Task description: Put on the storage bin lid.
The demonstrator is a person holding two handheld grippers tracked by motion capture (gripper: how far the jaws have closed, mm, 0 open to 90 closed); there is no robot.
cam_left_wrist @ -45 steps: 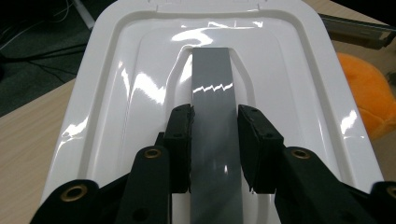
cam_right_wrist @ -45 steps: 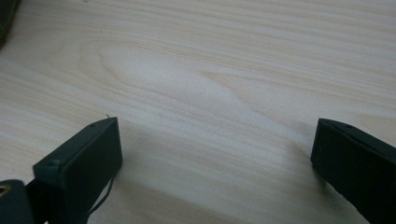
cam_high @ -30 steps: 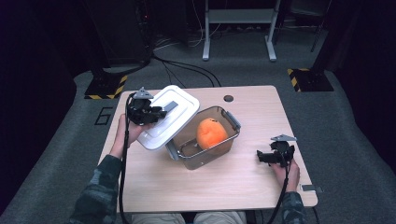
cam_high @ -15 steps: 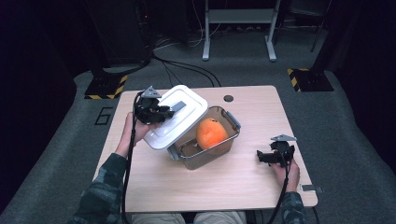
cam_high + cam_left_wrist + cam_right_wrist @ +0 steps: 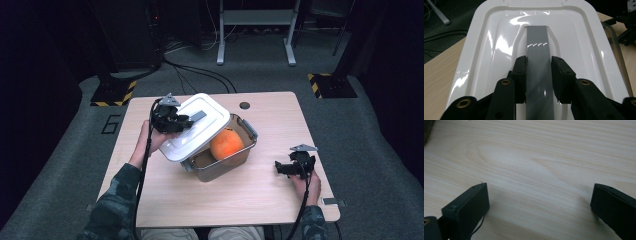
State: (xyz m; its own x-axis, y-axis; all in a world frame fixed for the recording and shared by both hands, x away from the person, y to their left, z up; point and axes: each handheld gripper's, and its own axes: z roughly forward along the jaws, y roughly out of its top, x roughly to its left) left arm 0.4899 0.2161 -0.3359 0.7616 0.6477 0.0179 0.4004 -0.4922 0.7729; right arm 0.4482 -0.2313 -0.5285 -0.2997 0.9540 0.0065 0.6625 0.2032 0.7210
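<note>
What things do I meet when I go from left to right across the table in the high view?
Left gripper → white lid → orange fruit in the clear container → right gripper.

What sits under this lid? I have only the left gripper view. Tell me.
Observer: A clear container. The white lid hangs tilted over its left part.
Operator: Name what's inside it.
Observer: One orange, uncovered towards the container's right side.
Operator: Now report what's off to the right.
Observer: The right gripper is low over the wooden table, jaws open, with nothing between them.
</note>
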